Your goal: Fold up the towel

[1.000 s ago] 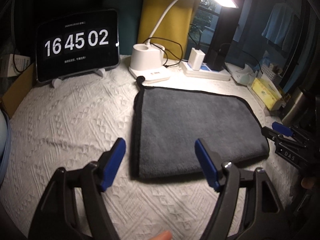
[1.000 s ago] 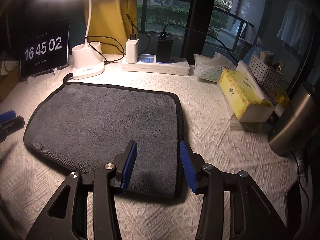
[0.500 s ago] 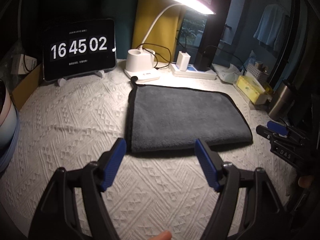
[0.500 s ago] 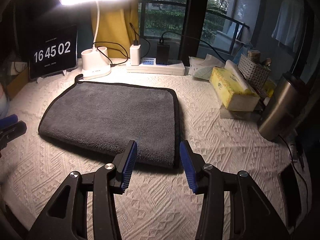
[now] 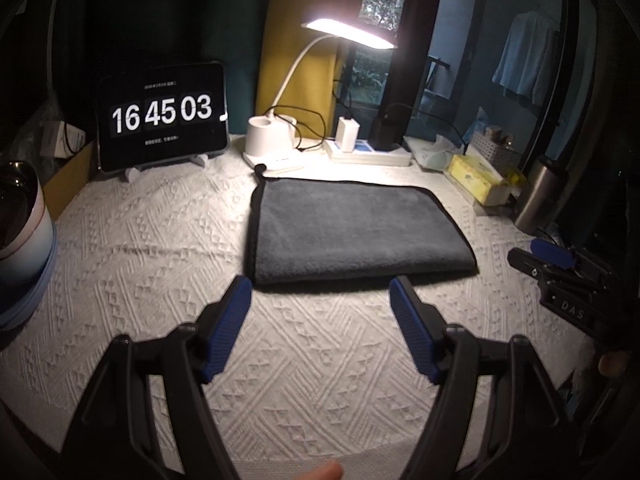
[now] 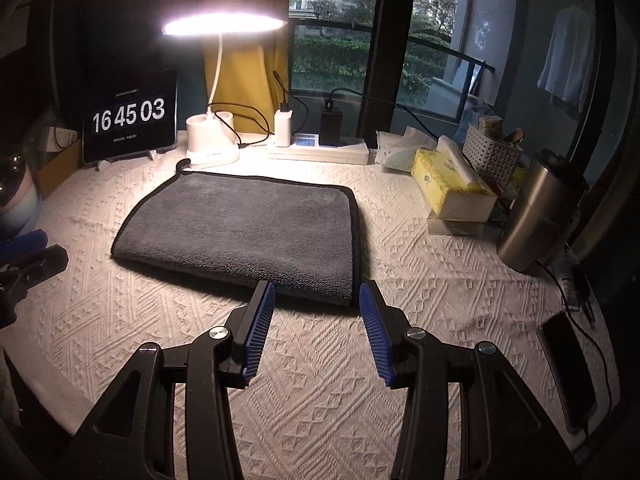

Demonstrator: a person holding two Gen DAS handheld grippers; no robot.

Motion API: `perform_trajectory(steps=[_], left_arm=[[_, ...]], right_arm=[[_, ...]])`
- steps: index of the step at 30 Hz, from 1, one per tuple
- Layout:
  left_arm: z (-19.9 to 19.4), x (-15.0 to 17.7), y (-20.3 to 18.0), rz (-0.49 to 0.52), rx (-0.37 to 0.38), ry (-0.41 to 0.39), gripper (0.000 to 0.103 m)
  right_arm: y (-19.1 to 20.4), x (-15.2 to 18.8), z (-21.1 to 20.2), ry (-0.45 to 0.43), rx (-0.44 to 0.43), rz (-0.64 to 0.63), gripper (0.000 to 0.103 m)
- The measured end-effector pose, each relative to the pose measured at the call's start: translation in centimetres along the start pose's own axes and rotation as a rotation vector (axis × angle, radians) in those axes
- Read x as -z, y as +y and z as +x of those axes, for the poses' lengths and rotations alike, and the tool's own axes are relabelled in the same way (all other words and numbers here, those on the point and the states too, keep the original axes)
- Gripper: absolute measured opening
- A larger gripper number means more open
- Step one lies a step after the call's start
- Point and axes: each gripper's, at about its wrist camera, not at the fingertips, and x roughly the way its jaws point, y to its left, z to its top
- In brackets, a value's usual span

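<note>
A grey towel (image 5: 352, 228) with black trim lies flat and folded on the white textured tablecloth; it also shows in the right wrist view (image 6: 248, 228). My left gripper (image 5: 322, 292) is open and empty, just in front of the towel's near edge. My right gripper (image 6: 318, 296) is open and empty, in front of the towel's near right corner. The right gripper's tip shows at the right of the left wrist view (image 5: 552, 256). The left gripper's tip shows at the left edge of the right wrist view (image 6: 28, 252).
At the back stand a tablet clock (image 5: 162, 116), a white desk lamp (image 5: 272, 140) and a power strip (image 5: 368, 152). A yellow tissue box (image 6: 448, 192), a steel flask (image 6: 540, 216) and a phone (image 6: 568, 368) are on the right. A cup (image 5: 20, 216) stands at the left.
Both grippers have pulled back toward the near table edge and risen, clear of the towel. The towel lies unmoved. The clock went from 16:45:02 to 16:45:03.
</note>
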Motion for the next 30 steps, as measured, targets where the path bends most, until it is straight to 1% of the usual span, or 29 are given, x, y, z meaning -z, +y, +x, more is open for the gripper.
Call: perform_trajectory(steps=[12,20,26,28,30], left_arm=[[-3.6,0.7,-1.1,0.029,0.031,-0.051,0.073],[-6.6,1.3,-1.7,0.044,0.094,-0.128,0.073],[-8.6,2.3,-2.2,0.058,0.113,-0.181,0.074],[-9.2,2.7,-2.2,0.05,0.119,-0.204,0.075],[-10.0,3.0,-2.1,0.043,0.12,-0.231,0.081]], right_arm=[[0.2,0.5,-4.3,-0.065,-0.007,0.01,0.048],[0.0,1.2,-7.2,-0.121,0.006,0.029,0.048],[0.0,1.9,-10.1,-0.194,0.024,0.046,0.048],[0.0,2.1,-10.9,-0.218,0.028,0.054,0.048],[0.0,2.4,-11.6,-0.239,0.034,0.052,0.048]])
